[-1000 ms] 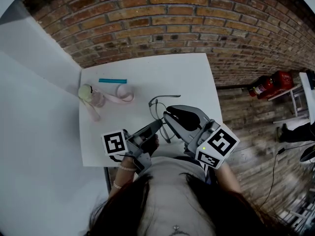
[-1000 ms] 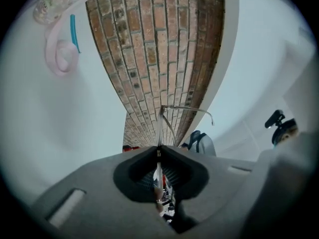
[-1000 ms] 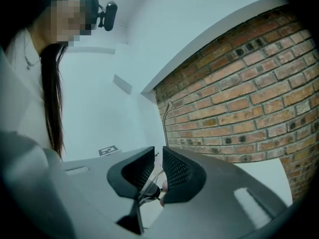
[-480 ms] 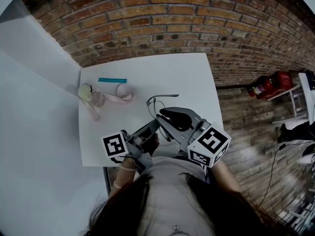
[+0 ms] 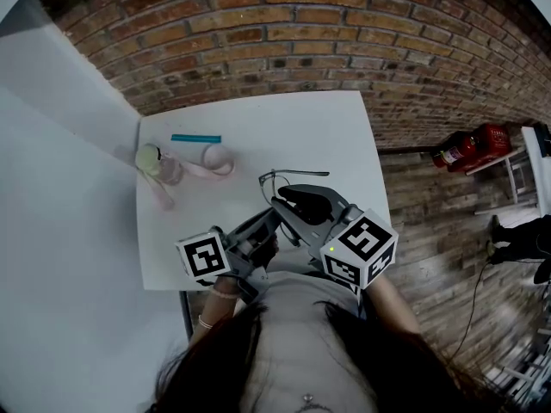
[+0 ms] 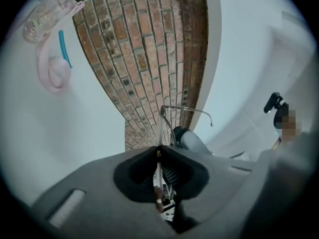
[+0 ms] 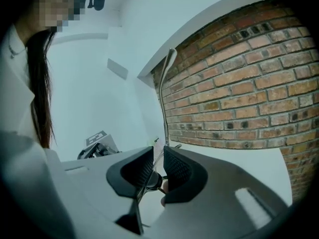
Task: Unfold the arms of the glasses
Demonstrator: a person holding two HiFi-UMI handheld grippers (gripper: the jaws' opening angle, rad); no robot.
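White table (image 5: 301,136) against brick wall (image 5: 301,33); left gripper (image 6: 158,151), right gripper (image 7: 158,149) fingers (image 7: 182,169) both pinching glasses (image 7: 162,103).

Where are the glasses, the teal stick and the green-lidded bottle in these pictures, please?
glasses (image 5: 297,173), head view, on the thin arm nearest the brick wall.
teal stick (image 5: 196,138), head view, on its middle.
green-lidded bottle (image 5: 150,159), head view, on its green lid.

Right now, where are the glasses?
In the head view, the glasses are held between the left gripper and right gripper, over the white table's near right part.
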